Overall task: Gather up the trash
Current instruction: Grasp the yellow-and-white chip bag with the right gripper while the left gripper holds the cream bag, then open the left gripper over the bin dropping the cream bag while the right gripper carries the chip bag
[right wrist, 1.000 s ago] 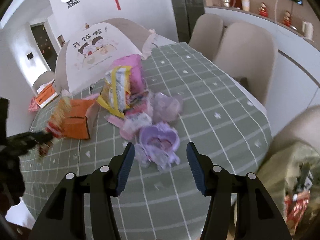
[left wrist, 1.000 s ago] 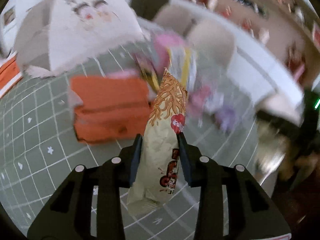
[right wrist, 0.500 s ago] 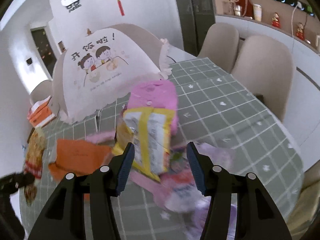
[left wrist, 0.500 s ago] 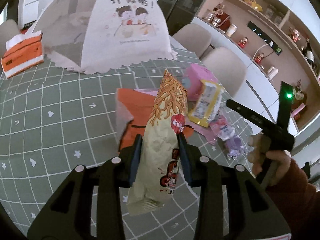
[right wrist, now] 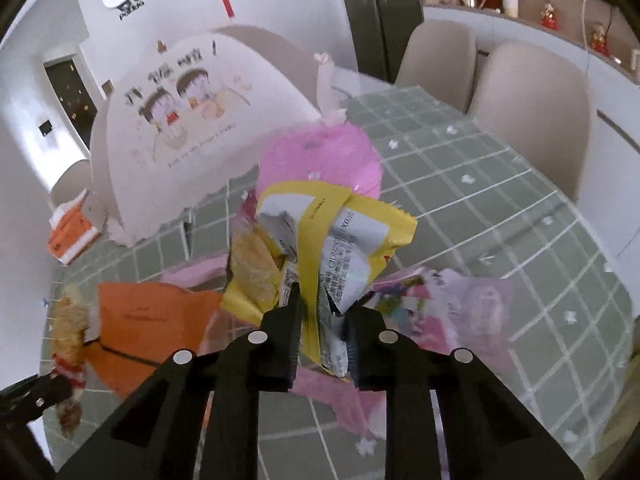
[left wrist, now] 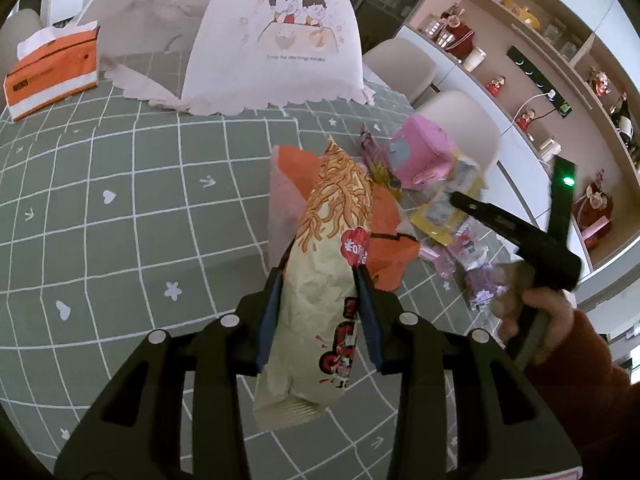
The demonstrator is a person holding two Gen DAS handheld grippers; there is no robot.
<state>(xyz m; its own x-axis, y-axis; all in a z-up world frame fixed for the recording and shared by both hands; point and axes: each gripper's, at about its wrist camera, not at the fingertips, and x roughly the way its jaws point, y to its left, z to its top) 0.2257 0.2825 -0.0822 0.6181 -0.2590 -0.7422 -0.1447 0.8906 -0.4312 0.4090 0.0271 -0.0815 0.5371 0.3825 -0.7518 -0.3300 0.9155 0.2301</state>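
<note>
My left gripper (left wrist: pixel 320 276) is shut on a cream and orange noodle snack bag (left wrist: pixel 324 280), held upright above the green checked tablecloth (left wrist: pixel 120 208). My right gripper (right wrist: pixel 322 300) is shut on a crumpled yellow and white snack wrapper (right wrist: pixel 336 240). The right gripper also shows in the left wrist view (left wrist: pixel 520 236), over the trash pile. The pile holds an orange wrapper (right wrist: pixel 148 320), a pink pack (right wrist: pixel 320 160) and purple and pink wrappers (right wrist: pixel 472 304). The noodle bag shows at the left in the right wrist view (right wrist: pixel 70 340).
A white food cover tent (left wrist: pixel 272 36) stands at the back of the table. An orange tissue box (left wrist: pixel 52 68) sits at the far left. Beige chairs (right wrist: pixel 528 100) stand along the table's right side, with shelves (left wrist: pixel 540 40) behind.
My right gripper moved forward onto the pile and closed on the yellow wrapper. My left gripper swung left with the noodle bag and now holds steady.
</note>
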